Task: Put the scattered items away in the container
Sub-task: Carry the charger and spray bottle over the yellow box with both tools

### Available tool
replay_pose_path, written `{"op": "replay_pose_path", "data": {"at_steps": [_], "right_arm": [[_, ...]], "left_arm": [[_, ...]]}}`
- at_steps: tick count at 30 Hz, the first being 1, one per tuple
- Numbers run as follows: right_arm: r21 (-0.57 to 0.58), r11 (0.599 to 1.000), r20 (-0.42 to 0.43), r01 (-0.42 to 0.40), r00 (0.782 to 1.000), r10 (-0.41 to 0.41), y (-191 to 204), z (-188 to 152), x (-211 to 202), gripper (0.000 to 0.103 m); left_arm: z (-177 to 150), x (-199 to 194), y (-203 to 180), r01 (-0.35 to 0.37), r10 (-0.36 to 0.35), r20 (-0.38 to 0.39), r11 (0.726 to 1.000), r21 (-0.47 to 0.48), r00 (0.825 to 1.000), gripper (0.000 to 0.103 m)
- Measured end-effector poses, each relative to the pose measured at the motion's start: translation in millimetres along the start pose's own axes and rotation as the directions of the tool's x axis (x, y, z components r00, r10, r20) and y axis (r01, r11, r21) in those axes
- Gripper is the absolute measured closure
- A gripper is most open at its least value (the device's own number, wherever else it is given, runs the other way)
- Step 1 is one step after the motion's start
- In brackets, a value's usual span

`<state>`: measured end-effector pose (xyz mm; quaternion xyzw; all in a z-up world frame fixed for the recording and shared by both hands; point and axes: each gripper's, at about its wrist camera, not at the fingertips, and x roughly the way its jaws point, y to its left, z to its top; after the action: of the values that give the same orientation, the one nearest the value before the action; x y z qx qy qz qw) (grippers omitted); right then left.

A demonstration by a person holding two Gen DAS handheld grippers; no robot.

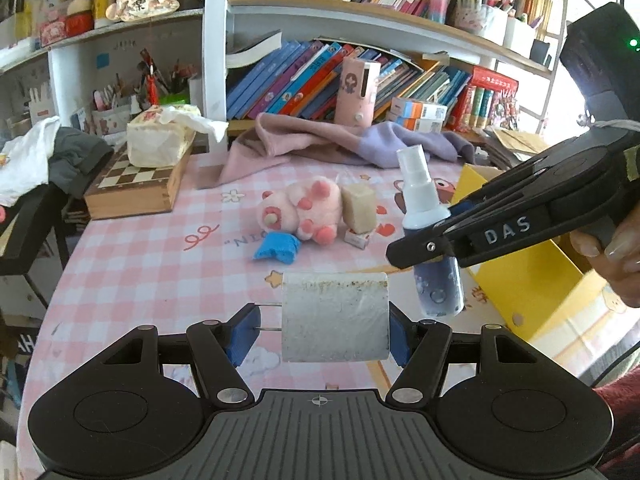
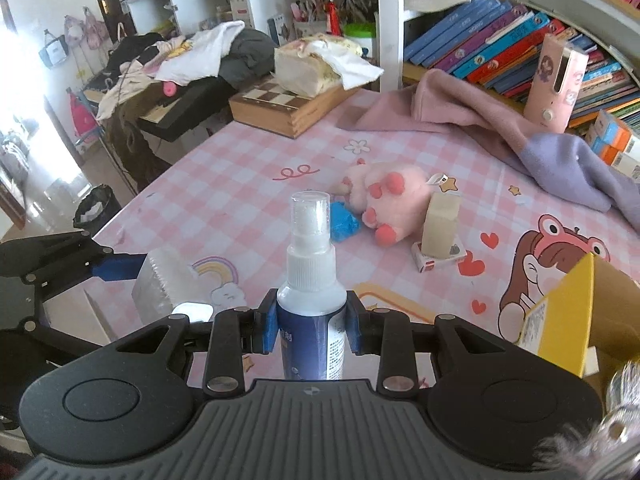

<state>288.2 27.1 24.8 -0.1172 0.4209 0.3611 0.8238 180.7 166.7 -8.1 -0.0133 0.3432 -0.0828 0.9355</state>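
My left gripper (image 1: 320, 336) is shut on a grey-white block (image 1: 335, 316), held above the pink checked table (image 1: 140, 272). One of its blue fingers (image 2: 120, 269) and the block (image 2: 168, 284) also show at the left of the right wrist view. My right gripper (image 2: 312, 320) is shut on the blue body of a white-capped spray bottle (image 2: 312, 280), which stands upright. That gripper (image 1: 416, 248) and the bottle (image 1: 424, 208) hang beside the yellow container (image 1: 532, 280), whose corner (image 2: 568, 308) is at right. On the table lie a pink plush toy (image 1: 308, 208), a blue bundle (image 1: 278, 248), a beige block (image 1: 360, 208) and a small card box (image 1: 358, 238).
A chessboard box (image 1: 136, 184) with a tissue pack (image 1: 160, 140) on it stands at the back left. A pink and purple cloth (image 1: 340, 140) and a pink device (image 1: 358, 92) lie before the bookshelves. A black bin (image 2: 96, 208) stands on the floor beyond the table's left edge.
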Motion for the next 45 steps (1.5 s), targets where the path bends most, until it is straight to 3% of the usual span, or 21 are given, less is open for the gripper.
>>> {"op": "replay_pose_path", "data": {"at_steps": [6,27,34,45], "right_arm": [[0.002,1.000,0.032,-0.004,0.999,0.004,21.3,-19.2,-30.1,0.073],[0.104,0.994,0.070,0.039,0.996,-0.047,64.5,-124.2,-107.4,0.072],[0.189,0.978,0.059,0.085,0.993,-0.098,62.3,-166.1,-130.5,0.073],[0.351,0.922,0.003,0.163,0.985,-0.175,47.2,-219.8,-153.5,0.072]], "left_arm": [[-15.1,-29.2,-1.6,0.035,-0.035,-0.007,0.999,-0.037,0.999,0.038],[-62.7,-105.1,-53.8,0.143,-0.143,0.005,0.990,0.021,0.990,0.038],[-76.9,-112.2,-79.7,0.216,-0.215,-0.031,0.975,0.048,0.976,0.038],[-84.9,-107.8,-111.5,0.317,-0.314,-0.059,0.946,0.067,0.948,0.038]]}}
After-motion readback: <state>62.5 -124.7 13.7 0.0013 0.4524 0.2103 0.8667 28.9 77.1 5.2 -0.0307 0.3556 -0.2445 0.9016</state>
